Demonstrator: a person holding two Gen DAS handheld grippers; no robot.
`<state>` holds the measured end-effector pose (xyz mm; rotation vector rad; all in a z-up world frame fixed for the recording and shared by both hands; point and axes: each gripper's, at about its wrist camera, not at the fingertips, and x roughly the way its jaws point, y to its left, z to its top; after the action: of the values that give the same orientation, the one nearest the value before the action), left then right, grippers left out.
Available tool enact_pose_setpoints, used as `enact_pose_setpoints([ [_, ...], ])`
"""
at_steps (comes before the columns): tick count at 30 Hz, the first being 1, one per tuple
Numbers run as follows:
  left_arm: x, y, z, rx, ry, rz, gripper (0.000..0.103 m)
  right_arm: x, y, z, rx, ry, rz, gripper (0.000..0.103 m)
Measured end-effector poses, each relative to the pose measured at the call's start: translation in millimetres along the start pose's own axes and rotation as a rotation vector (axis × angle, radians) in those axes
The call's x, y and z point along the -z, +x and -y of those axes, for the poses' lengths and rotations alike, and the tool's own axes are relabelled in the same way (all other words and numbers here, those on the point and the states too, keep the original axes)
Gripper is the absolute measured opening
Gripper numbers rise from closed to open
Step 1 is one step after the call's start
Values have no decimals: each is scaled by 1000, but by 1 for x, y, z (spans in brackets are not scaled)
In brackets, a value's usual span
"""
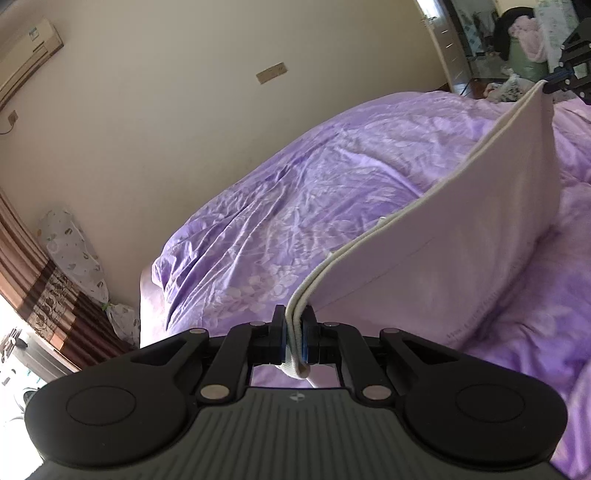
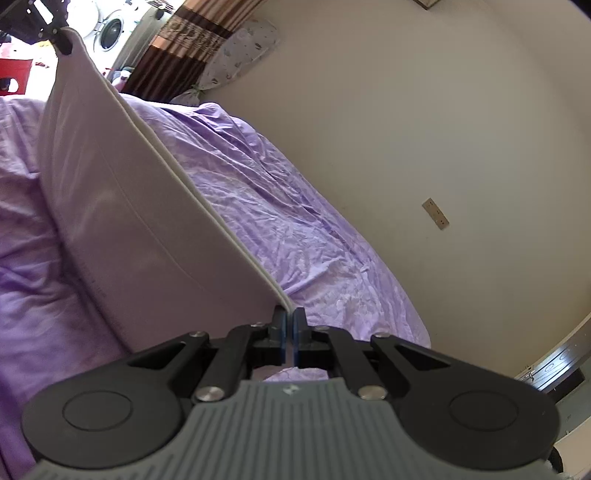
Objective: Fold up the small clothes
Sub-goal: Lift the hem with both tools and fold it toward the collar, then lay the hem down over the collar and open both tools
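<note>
A small pale pink garment point(image 1: 480, 221) with a white elastic waistband point(image 1: 369, 240) is stretched in the air above a purple bedspread point(image 1: 295, 192). My left gripper point(image 1: 294, 332) is shut on one end of the waistband. My right gripper point(image 2: 289, 328) is shut on the other end; it also shows far off in the left wrist view point(image 1: 550, 85). In the right wrist view the garment point(image 2: 122, 206) hangs down to my left, its lower edge resting on the bedspread point(image 2: 295, 221). The left gripper point(image 2: 62, 40) shows at its far end.
A cream wall point(image 1: 166, 110) runs along the far side of the bed. A striped brown curtain point(image 1: 44, 288) and a wrapped ironing board point(image 1: 70, 247) stand near the window. A washing machine point(image 2: 110, 27) sits beyond. Clutter point(image 1: 524, 40) fills the far corner.
</note>
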<state>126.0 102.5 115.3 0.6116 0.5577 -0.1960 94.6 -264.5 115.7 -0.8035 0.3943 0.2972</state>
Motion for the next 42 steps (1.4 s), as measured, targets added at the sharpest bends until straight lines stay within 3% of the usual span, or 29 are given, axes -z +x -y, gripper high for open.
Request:
enact_pose_setpoints([
  [6, -22, 68, -17, 2, -46, -48, 8, -22, 86, 20, 12, 47, -35, 0],
  [13, -14, 180, -35, 86, -181, -150, 8, -34, 208, 33, -28, 112, -104, 0],
  [20, 21, 293, -32, 112, -242, -288, 8, -18, 348, -4, -114, 128, -213, 0],
  [25, 42, 352, -30, 129, -292, -352, 9, 3, 424, -35, -157, 135, -280, 0],
  [30, 61, 375, -31, 156, -358, -341, 10, 23, 469, -54, -171, 159, -317, 0],
  [33, 63, 375, -34, 159, -381, -327, 10, 32, 475, -64, -162, 166, -298, 0],
  [38, 56, 340, -47, 153, -448, -218, 9, 31, 450, -61, -87, 175, -218, 0],
  [42, 41, 322, -57, 139, -443, -199, 8, 14, 432, -40, -67, 176, -175, 0],
])
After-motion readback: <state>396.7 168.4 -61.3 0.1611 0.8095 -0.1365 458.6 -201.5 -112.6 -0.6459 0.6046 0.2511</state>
